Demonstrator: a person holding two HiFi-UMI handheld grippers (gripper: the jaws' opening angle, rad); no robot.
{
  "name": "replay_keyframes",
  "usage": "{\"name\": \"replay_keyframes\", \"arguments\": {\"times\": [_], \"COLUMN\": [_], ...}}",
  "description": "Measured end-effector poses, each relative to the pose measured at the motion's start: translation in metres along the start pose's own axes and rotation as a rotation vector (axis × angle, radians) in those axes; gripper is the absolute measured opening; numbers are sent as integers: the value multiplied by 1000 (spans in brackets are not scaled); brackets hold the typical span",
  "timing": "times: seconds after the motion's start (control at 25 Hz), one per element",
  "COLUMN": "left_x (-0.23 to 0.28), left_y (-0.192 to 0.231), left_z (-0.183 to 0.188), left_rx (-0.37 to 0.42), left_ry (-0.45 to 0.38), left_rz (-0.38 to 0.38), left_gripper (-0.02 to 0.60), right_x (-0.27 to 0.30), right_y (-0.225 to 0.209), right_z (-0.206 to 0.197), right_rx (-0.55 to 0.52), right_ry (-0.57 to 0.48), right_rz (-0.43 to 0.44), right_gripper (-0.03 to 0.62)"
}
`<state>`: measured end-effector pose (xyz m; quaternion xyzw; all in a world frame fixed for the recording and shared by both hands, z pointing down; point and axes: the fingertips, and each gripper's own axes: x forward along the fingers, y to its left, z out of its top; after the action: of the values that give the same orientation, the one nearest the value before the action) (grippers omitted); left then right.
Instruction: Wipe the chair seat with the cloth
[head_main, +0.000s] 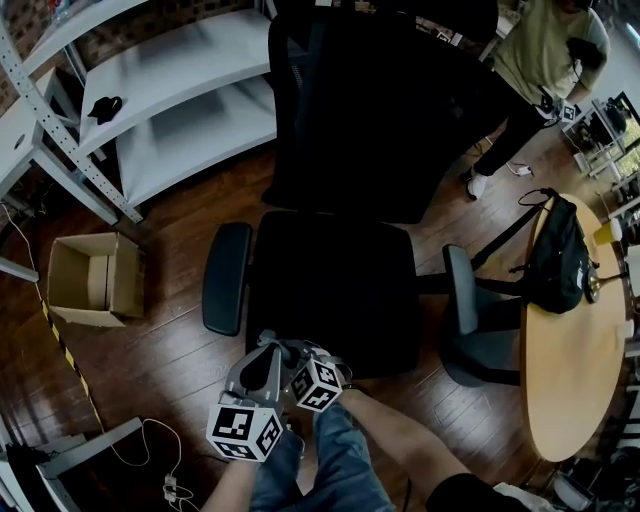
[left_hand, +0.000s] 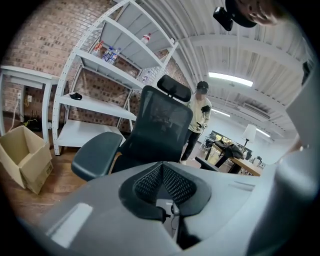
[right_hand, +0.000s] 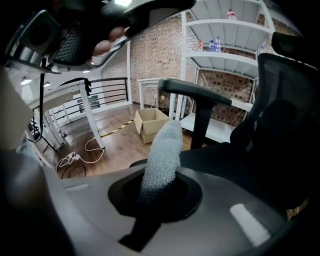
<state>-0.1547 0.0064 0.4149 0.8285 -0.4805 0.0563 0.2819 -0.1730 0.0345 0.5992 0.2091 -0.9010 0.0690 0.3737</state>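
Gripping the cloth (right_hand: 162, 157) in the right tongs (right_hand: 155, 192), just off the front edge of the chair seat (head_main: 335, 290). Left tongs (left_hand: 165, 185) closed, empty. Held by one end only, so likely to pull loose or bunch under pressure, or snag the armrest (head_main: 226, 275).

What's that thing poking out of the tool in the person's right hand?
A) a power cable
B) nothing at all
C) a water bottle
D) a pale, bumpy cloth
D: in its own view, the right gripper is shut on a pale, nubbly cloth that stands up from between its jaws.
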Motion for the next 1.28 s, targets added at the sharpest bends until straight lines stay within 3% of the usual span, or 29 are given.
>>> {"name": "replay_keyframes", "arguments": {"times": [0.56, 1.28], "left_x": [90, 196], "left_y": [-24, 6], "left_z": [38, 40], "left_rx": [-10, -58], "left_ry": [-27, 29], "left_rz": [-2, 76], "left_gripper": [5, 5], "right_x": [-36, 14], "right_y": [-171, -355], "right_z": [5, -46], "right_rx": [-31, -137], "right_ry": [-13, 136], "right_rz": [-126, -173], "right_gripper": [12, 11]}}
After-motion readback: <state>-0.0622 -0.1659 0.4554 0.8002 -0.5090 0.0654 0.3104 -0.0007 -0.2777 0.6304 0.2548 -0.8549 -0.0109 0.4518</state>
